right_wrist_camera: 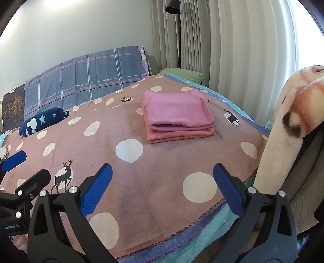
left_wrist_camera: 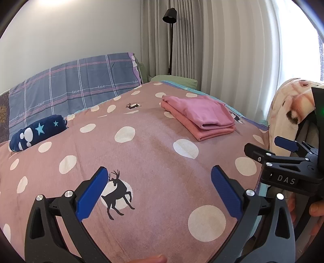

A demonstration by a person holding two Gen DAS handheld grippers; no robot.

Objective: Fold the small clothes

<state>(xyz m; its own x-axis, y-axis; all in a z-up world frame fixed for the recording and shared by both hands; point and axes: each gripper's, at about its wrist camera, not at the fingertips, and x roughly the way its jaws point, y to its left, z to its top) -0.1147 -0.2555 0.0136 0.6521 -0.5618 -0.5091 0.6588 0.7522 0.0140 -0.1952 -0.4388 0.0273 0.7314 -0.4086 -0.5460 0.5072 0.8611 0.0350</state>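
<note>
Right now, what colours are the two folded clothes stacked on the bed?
The top garment is pink; the bottom garment is salmon-coral. The right wrist view shows them best.

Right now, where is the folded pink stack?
The folded pink stack lies on the polka-dot bedspread, ahead of both open grippers, toward the far right side of the bed, right of the navy star roll.

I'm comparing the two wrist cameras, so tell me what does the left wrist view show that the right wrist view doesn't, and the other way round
Only the left wrist view shows fingers gripping the right gripper at the frame's right edge.

Only the right wrist view shows the bed's near edge, where the teal sheet lies under the dotted cover, and the left gripper from the side.

Both show the open grippers, the folded pink clothes stacked on the dotted cover, the navy star bundle and the black floor lamp.
</note>
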